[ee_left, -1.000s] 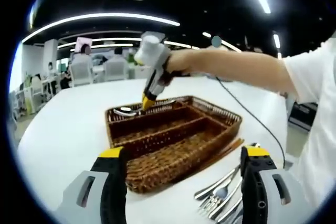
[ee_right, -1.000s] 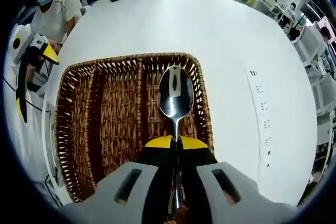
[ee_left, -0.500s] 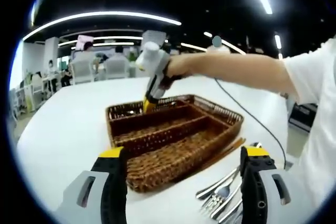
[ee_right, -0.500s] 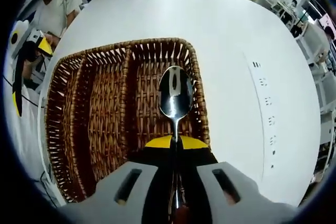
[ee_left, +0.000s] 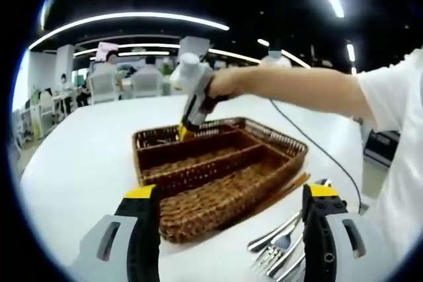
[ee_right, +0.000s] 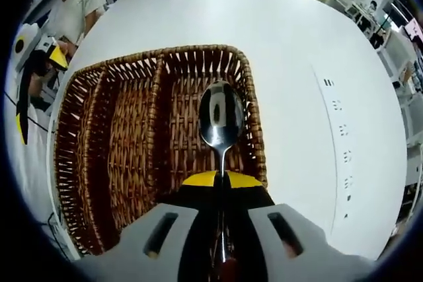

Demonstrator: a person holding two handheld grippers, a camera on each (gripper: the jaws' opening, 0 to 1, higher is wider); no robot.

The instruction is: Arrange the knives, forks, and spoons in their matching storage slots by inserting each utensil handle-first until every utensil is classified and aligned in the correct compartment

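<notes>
White tabletop (ee_right: 291,51) under an open office ceiling with strip lights, bearing a wicker cutlery tray (ee_right: 79,163) with three long compartments. Right gripper (ee_right: 221,177) clamped tight on a spoon (ee_right: 221,115), bowl forward, poised over the rightmost compartment in the right gripper view. Seen from the left gripper view, right gripper (ee_left: 187,129) at the tray's (ee_left: 277,144) far compartment, perhaps just above the wicker. Left gripper (ee_left: 228,212) gaping wide, holding nothing, near the tray's close end. Loose forks and spoons (ee_left: 281,242) lying on the table beside the tray.
</notes>
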